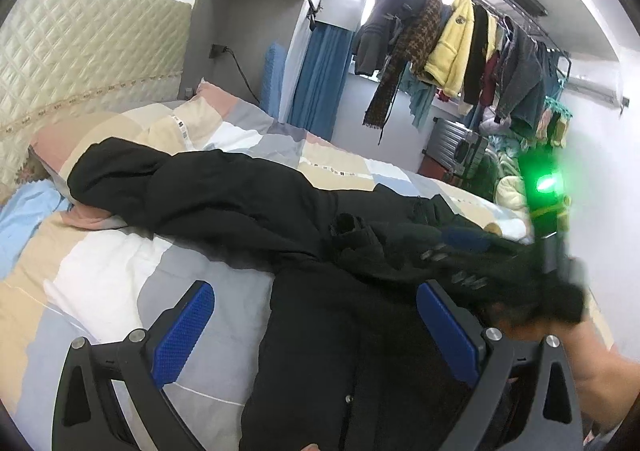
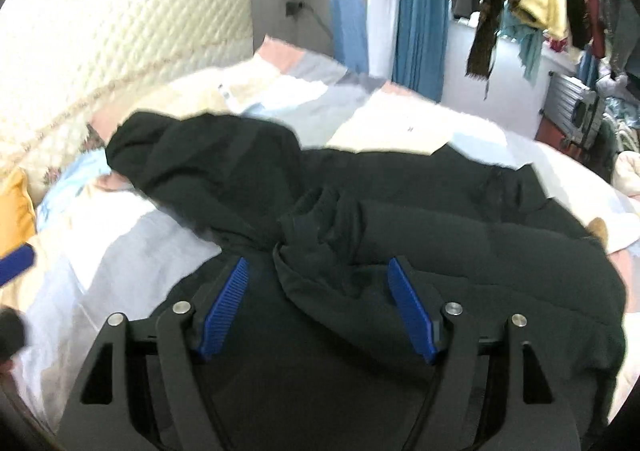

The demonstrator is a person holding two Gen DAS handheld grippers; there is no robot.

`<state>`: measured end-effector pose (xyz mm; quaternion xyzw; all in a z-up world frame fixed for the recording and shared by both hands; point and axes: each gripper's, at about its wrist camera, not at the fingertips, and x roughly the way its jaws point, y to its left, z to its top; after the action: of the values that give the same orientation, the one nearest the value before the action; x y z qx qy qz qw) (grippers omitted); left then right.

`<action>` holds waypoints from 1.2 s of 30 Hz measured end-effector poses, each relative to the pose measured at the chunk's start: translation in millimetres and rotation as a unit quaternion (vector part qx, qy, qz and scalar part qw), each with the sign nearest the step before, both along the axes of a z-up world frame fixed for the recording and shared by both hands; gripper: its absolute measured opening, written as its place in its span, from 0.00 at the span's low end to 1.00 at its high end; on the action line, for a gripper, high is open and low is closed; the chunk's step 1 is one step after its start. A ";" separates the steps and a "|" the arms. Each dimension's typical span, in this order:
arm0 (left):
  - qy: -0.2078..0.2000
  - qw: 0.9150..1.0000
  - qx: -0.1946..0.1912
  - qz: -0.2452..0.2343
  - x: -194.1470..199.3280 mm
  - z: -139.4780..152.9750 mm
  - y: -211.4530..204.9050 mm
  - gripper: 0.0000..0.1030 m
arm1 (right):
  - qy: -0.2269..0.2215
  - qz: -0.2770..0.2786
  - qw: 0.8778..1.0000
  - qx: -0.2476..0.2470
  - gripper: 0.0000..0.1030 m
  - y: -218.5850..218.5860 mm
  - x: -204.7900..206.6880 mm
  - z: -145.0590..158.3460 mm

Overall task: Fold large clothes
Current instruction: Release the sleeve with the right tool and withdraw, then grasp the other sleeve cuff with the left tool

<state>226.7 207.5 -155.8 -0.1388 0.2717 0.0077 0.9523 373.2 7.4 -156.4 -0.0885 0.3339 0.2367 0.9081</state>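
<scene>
A large black padded jacket (image 1: pixel 224 199) lies spread across the bed, one sleeve stretched toward the pillows. It also shows in the right wrist view (image 2: pixel 460 251). My left gripper (image 1: pixel 316 307) is open, its blue pads wide apart just above the jacket's body. My right gripper (image 2: pixel 318 275) is open, with a bunched sleeve cuff (image 2: pixel 316 231) lying between and just beyond its pads. The right gripper's body with a green light (image 1: pixel 548 187) shows in the left wrist view, above the jacket's right side.
The bed has a patchwork quilt (image 1: pixel 100 263) and a quilted cream headboard (image 1: pixel 80 51). Pillows (image 1: pixel 60 139) lie at its head. A rack of hanging clothes (image 1: pixel 460 43), a suitcase (image 1: pixel 456 147) and a blue curtain (image 1: pixel 320 79) stand beyond the bed.
</scene>
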 end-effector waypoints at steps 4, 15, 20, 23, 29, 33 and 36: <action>-0.016 1.000 0.007 -0.010 -11.2 16.4 -12.2 0.99 | -0.023 -0.016 0.999 0.022 0.71 -27.5 -20.0 27.1; -0.033 0.999 -0.027 -0.012 -29.1 20.8 -20.7 0.99 | -0.076 -0.080 0.992 0.067 0.71 -127.0 -104.1 73.5; -0.052 0.999 0.003 -0.017 -38.5 27.2 -33.3 0.99 | -0.093 -0.093 0.991 0.034 0.71 -156.3 -138.7 71.1; -0.066 0.997 0.021 -0.020 -44.5 26.3 -44.4 0.99 | -0.100 -0.101 0.989 0.051 0.71 -172.3 -155.5 77.6; -0.054 0.998 0.020 -0.024 -43.2 14.0 -45.7 0.99 | -0.109 -0.131 0.985 0.036 0.72 -196.5 -188.4 69.0; -0.053 0.998 0.020 -0.015 -51.8 5.6 -36.5 0.99 | -0.076 -0.152 0.983 0.062 0.72 -218.7 -204.4 56.0; -0.041 0.999 0.026 -0.007 -52.4 0.8 -33.3 0.99 | -0.074 -0.167 0.978 0.101 0.73 -233.6 -218.4 54.4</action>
<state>174.3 174.2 -154.9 -0.1122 0.2326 0.0028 0.9661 154.9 -226.2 -101.9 0.0434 0.2502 0.1067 0.9613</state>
